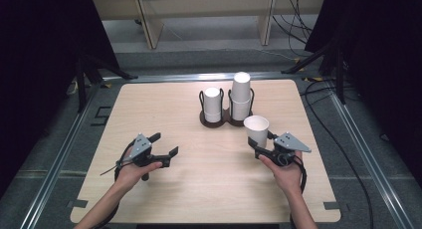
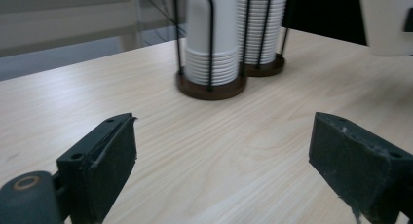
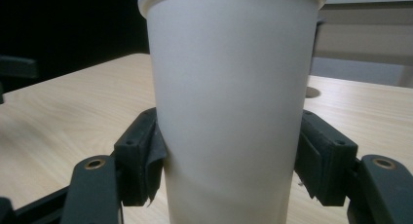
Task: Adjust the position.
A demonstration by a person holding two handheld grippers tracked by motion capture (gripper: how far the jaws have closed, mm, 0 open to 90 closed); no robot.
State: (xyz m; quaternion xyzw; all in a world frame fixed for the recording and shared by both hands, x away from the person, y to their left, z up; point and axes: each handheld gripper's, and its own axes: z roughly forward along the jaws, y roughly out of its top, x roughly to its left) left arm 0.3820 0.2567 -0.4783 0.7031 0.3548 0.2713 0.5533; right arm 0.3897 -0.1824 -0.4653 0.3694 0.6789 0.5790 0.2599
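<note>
A white paper cup [image 1: 257, 129] [image 3: 229, 102] stands upright, mouth up, between the jaws of my right gripper [image 1: 262, 144] [image 3: 229, 165], which is shut on its lower wall at the table's right. My left gripper [image 1: 164, 145] [image 2: 221, 160] hovers open over the left of the table, nothing between its jaws. A dark two-post wire cup holder [image 1: 225, 117] [image 2: 212, 87] stands at the table's back centre. Its left stack of white cups [image 1: 212, 104] [image 2: 210, 36] is shorter; the right stack [image 1: 241, 95] [image 2: 264, 24] is taller. The held cup's edge [image 2: 387, 22] shows in the left gripper view.
The light wooden table [image 1: 199, 179] has rounded corners and a metal frame [image 1: 59, 154] around it. Black cables [image 1: 318, 89] trail on the floor at the right. A wooden bench [image 1: 149, 15] stands beyond the far edge.
</note>
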